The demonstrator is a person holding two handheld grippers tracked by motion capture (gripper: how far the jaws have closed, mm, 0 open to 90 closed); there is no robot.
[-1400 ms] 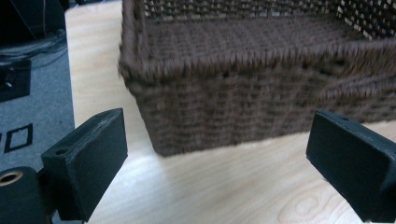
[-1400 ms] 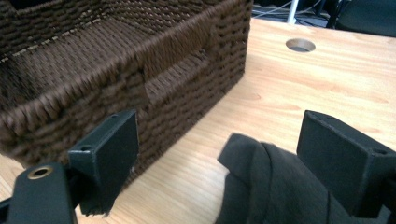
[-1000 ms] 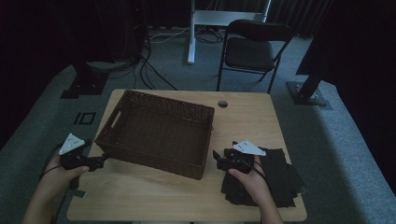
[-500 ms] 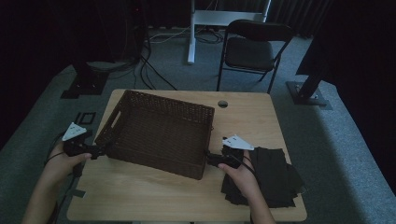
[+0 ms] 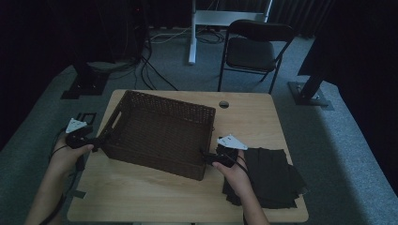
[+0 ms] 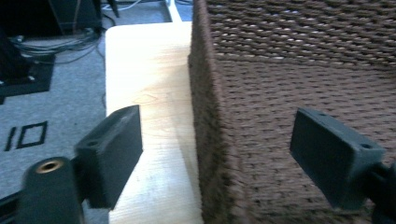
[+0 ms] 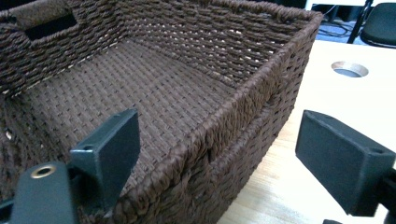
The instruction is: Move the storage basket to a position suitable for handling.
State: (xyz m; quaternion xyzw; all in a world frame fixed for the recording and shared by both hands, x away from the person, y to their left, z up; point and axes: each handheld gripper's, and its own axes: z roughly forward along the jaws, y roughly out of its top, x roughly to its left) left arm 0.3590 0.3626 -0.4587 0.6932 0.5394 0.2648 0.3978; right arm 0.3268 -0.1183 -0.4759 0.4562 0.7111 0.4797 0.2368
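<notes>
A: Where is the woven basket [image 5: 162, 133] sitting?

B: On the wooden bench [image 5: 253, 117], on its left half and turned a little askew. One short end faces the left edge, and a near corner points toward the person.

A: And the left gripper [image 5: 96, 140]?

B: At that left short end, low by the basket's wall. In the left gripper view the wall [image 6: 210, 140] runs up between the two black jaws: one jaw stands outside over the bare bench, the other on the basket's side. The jaws have just been closing, but a gap shows on both sides of the wall, so they straddle it without pressing.

A: The right gripper [image 5: 209, 157]?

B: At the near right corner of the basket. In the right gripper view [image 7: 215, 158] the rim [image 7: 243, 112] passes between its jaws, one jaw over the woven floor inside, the other outside above the bench. They stand wide apart and neither pad touches the weave.

A: Anything else near?

B: A pile of dark cloth [image 5: 272, 176] lies on the bench just right of the right hand [image 5: 237, 176], apart from the basket. A round hole [image 5: 224, 104] in the bench sits behind the basket's far right corner.
</notes>
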